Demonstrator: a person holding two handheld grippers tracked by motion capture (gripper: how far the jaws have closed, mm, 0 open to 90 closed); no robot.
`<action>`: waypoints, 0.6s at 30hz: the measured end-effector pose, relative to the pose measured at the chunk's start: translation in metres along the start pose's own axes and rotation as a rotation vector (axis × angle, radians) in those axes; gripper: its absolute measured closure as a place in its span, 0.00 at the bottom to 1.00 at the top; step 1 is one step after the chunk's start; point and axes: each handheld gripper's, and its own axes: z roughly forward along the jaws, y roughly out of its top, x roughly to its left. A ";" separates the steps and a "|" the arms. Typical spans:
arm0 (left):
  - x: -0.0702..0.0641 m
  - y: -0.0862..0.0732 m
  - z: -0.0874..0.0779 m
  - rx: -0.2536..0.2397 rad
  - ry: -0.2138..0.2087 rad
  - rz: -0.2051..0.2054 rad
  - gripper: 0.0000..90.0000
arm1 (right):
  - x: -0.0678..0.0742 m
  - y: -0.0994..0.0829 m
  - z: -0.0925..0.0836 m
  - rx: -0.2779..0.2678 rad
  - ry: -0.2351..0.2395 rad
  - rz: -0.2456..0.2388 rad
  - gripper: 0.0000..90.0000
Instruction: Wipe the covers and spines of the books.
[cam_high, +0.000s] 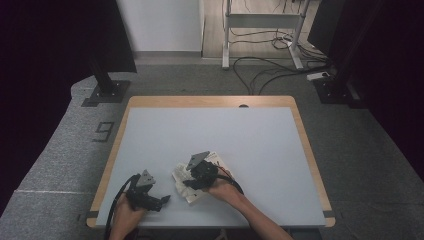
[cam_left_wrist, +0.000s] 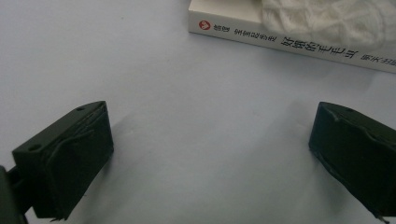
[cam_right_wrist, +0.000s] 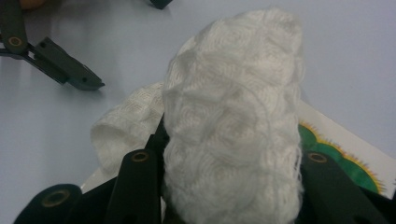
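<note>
White knitted cloth (cam_right_wrist: 233, 126) sat bunched in the right tongs (cam_right_wrist: 231, 186) over the book (cam_left_wrist: 299, 44) on the counter (cam_high: 260, 150) — mid-lift, seemingly; left tongs (cam_left_wrist: 210, 154) gaped wide, empty — next, probably, clearing the cloth.

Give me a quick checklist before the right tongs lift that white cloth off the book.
1. Right tongs closed on the cloth: ok.
2. Grip takes in the whole cloth: not ok, a fold trails beside the near jaw.
3. Book lying flat on the table: ok.
4. Left tongs open and apart from the book: ok.
5. Book pinched together with the cloth: cannot tell.
</note>
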 end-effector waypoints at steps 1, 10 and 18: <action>0.000 0.000 0.000 0.000 -0.001 0.000 0.00 | -0.001 -0.001 -0.001 0.002 -0.002 0.007 0.64; 0.000 0.000 0.000 0.000 0.000 0.000 0.00 | -0.012 -0.010 -0.009 -0.002 -0.019 0.037 0.64; 0.000 0.000 0.000 -0.001 0.000 0.000 0.00 | -0.024 -0.020 -0.017 -0.003 -0.049 0.067 0.64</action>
